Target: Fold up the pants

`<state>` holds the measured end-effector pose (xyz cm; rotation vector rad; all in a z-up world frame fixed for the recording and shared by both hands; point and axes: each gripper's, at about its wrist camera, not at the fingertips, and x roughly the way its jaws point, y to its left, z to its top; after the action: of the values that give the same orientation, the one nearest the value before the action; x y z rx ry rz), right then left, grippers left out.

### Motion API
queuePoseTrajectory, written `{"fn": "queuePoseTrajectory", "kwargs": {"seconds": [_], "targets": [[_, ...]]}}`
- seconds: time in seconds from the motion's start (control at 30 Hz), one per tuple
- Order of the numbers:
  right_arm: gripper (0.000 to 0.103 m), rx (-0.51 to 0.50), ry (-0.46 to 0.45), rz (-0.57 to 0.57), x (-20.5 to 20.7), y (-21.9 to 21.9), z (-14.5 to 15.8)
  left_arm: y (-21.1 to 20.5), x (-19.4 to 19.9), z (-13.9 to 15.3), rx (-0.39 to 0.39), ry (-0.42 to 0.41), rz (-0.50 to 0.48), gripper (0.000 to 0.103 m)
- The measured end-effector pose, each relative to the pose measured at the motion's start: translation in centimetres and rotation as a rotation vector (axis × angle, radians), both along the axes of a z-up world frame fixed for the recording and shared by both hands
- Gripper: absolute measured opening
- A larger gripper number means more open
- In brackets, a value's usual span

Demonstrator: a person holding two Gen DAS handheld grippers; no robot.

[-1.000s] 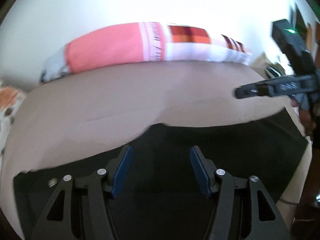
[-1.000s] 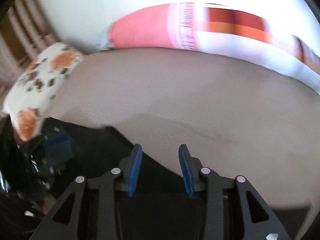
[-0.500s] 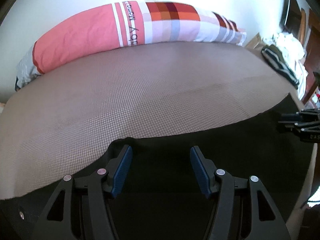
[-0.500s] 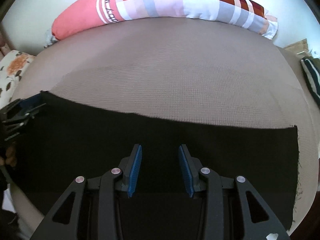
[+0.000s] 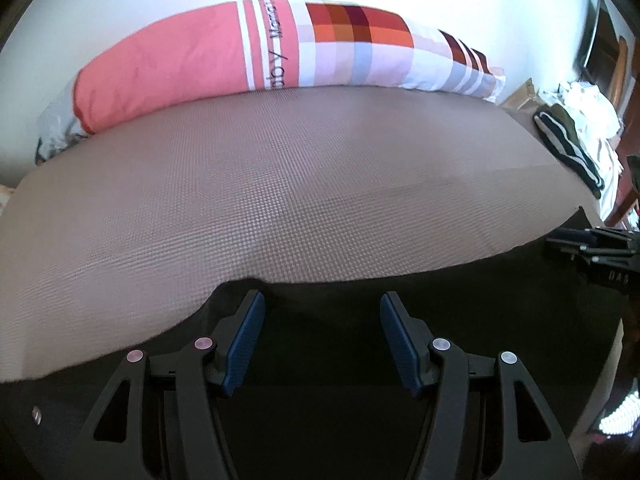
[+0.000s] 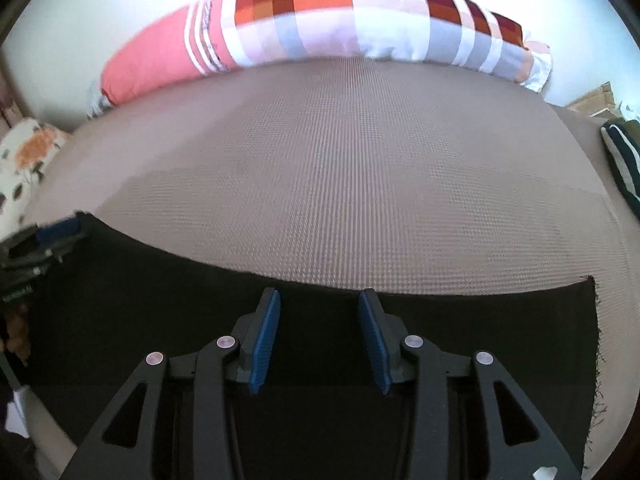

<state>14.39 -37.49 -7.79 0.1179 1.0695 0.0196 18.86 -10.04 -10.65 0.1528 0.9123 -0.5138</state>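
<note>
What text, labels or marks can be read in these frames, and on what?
"Mo…" and "…by / ar…": dark lettering running along the white stripe of the long pillow; only partly legible, rest cut off or blurred.
"HAB": faint letters on the right tongs seen from the left wrist view; uncertain.
Green marking on the left tongs: too blurred to read.
Pants: no text.

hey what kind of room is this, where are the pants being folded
Most likely a bedroom. The black pants lie on a wide bed with a textured tan cover, a long pink and checked pillow runs along the white wall, and a heap of clothes sits off to the side.
</note>
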Motion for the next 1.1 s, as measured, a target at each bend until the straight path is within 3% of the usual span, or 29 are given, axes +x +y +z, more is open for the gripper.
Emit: {"fn": "queuePoseTrajectory", "kwargs": {"seconds": [0.17,0.3,0.4,0.63,0.83,0.93,1.1], "targets": [[0.044,0.113,-0.029,-0.038,-1.6,-3.0,1.9,0.8,-2.7,-0.2,0.002,0.016,0.013,0.063],[0.044,0.209,-0.027,-0.098,-3.5,-7.7,2.4,1.6,-4.4,-1.9,0.045,0.051,0.031,0.063],[0.044,0.245,-0.002,-0.188,-5.8,-12.9,2.2,2.3,-5.5,-2.4,0.072,0.019,0.04,0.063],[0.045,0.298,0.072,-0.323,-10.0,-22.5,0.4,4.7,-6.2,-2.2,0.063,0.056,0.101,0.064],[0.045,0.492,0.101,-0.292,-11.5,-25.9,-1.8,6.3,-6.9,-2.0,0.06,0.076,0.156,0.064],[0.043,0.494,0.118,-0.287,-11.7,-26.8,-2.4,6.8,-6.9,-1.8,0.033,0.096,0.189,0.064],[0.038,0.564,0.123,-0.242,-12.0,-28.1,-3.3,6.3,-6.9,-2.0,0.057,0.09,0.207,0.065]]}}
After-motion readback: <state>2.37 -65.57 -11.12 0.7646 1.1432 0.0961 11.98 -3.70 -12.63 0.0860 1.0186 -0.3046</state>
